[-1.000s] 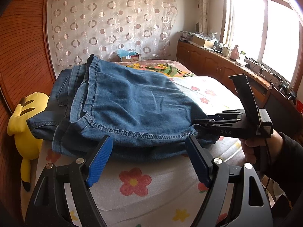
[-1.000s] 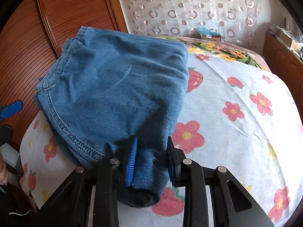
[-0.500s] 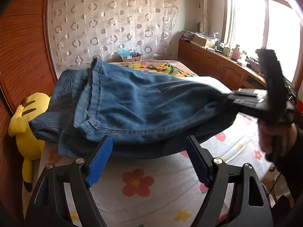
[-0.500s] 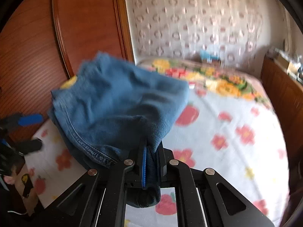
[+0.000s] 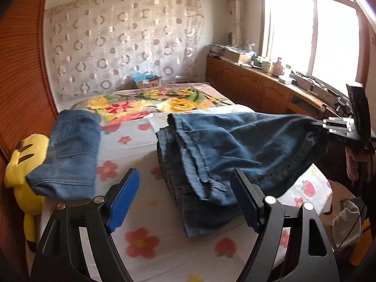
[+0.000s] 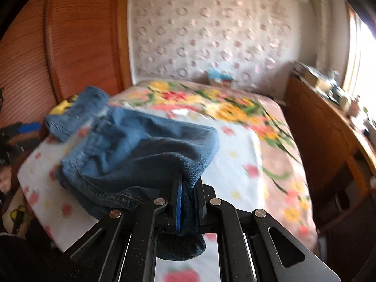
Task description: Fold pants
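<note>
Dark blue jeans [image 5: 235,150] lie partly on the flowered bed [image 5: 141,239], their right end lifted off it. My right gripper [image 6: 188,202] is shut on that end of the jeans [image 6: 141,155] and also shows at the right of the left wrist view [image 5: 333,127]. My left gripper [image 5: 185,199] is open and empty, just in front of the jeans' near edge. A second, lighter folded pair of jeans [image 5: 68,155] lies at the bed's left edge; it also shows in the right wrist view [image 6: 77,112].
A yellow plush toy [image 5: 21,164] sits beside the bed at the left, against the wooden wardrobe [image 5: 21,82]. A wooden cabinet [image 5: 270,89] with clutter runs under the window at the right. A cardboard box [image 5: 148,80] stands beyond the bed.
My right gripper closed on the top jeans and pulled them right, off the folded pile. The lighter folded pair stays at the left. My left gripper stayed open.
</note>
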`<act>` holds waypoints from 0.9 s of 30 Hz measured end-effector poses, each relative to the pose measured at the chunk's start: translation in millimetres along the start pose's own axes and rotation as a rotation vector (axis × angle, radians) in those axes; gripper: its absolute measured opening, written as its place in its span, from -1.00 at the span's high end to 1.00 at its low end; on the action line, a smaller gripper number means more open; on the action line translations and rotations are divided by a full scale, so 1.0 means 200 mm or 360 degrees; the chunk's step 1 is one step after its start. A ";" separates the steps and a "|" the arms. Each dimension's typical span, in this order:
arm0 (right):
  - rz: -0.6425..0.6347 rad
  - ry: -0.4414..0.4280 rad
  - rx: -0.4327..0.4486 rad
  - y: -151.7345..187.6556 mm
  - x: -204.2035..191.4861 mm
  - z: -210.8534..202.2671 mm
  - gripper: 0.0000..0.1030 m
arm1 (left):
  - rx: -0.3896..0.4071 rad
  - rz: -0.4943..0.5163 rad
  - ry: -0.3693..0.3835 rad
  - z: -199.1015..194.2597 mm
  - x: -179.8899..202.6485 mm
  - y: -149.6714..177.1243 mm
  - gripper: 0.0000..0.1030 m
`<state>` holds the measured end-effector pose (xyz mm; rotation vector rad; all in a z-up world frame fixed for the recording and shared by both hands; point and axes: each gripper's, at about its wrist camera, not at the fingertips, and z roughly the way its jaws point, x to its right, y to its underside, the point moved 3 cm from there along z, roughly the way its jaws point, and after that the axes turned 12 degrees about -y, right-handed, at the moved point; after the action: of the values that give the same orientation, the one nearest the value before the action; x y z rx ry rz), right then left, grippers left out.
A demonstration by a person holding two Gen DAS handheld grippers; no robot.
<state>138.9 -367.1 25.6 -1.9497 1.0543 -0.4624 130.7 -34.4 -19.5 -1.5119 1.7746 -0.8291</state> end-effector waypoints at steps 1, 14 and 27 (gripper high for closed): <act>0.0020 0.0001 -0.0020 0.04 0.03 0.00 0.86 | -0.0003 0.0011 0.0012 0.01 0.03 0.00 -0.55; 0.0239 -0.0061 -0.0028 0.21 0.15 0.07 0.63 | -0.0108 0.0174 0.0110 0.18 0.42 -0.04 -0.55; 0.0288 -0.0043 0.0065 0.29 0.15 0.08 -0.01 | -0.0194 0.0272 0.0200 0.31 0.71 -0.05 -0.55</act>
<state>137.8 -400.6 -31.8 -1.8008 1.1823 -0.3542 170.1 -180.3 -58.7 -1.3859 2.0477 -0.7559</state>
